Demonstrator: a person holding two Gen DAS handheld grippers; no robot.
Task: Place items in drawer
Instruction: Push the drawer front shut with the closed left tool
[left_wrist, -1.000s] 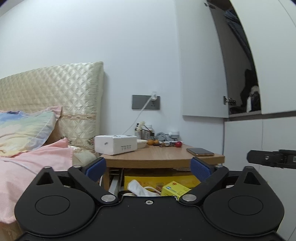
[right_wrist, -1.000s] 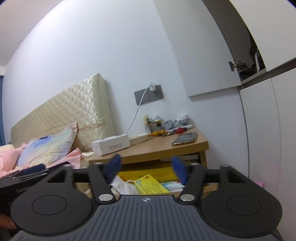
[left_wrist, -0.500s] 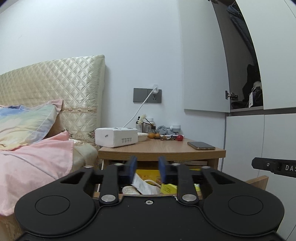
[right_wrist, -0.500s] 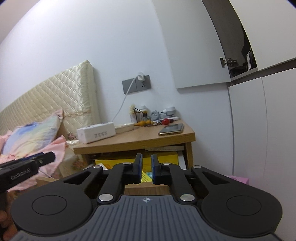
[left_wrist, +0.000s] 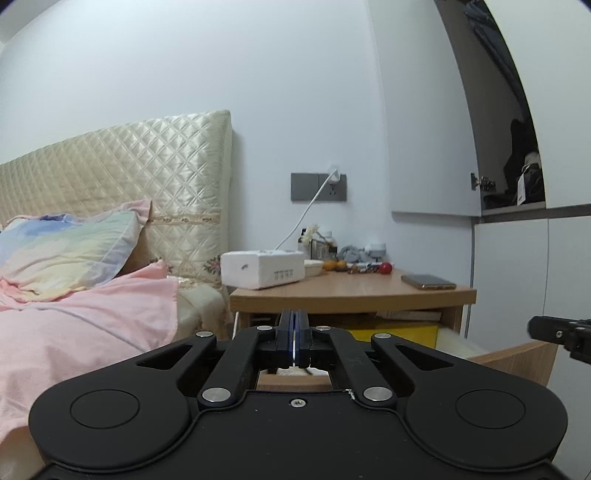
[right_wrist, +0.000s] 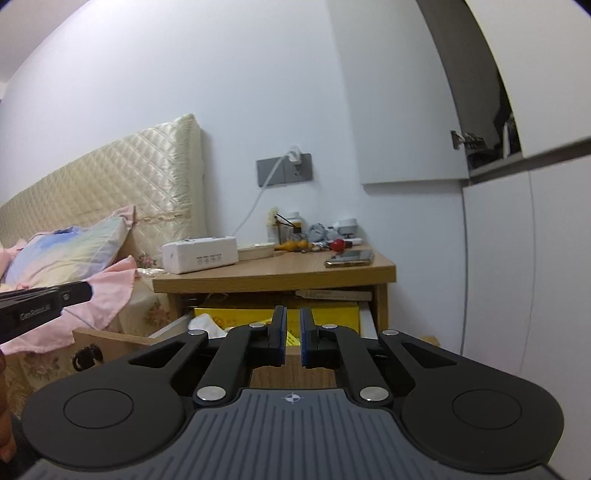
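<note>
Both grippers have drawn their jaws in since a second ago: left gripper (left_wrist: 294, 338) pads now pressed together on nothing, right gripper (right_wrist: 292, 334) pads a narrow gap apart, nothing between. Left of the nightstand (right_wrist: 273, 275), the bed (left_wrist: 85, 314). Under its top, the drawer (right_wrist: 110, 341) stands pulled out, yellow box (right_wrist: 321, 317) inside; other contents largely hidden behind the grippers. On the top, a white box (left_wrist: 262, 268) and phone (right_wrist: 349, 257).

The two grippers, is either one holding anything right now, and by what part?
Nothing is held. The left gripper has its fingers pressed together with nothing between them; the right gripper shows a narrow empty gap. Both are in front of the open drawer.
</note>
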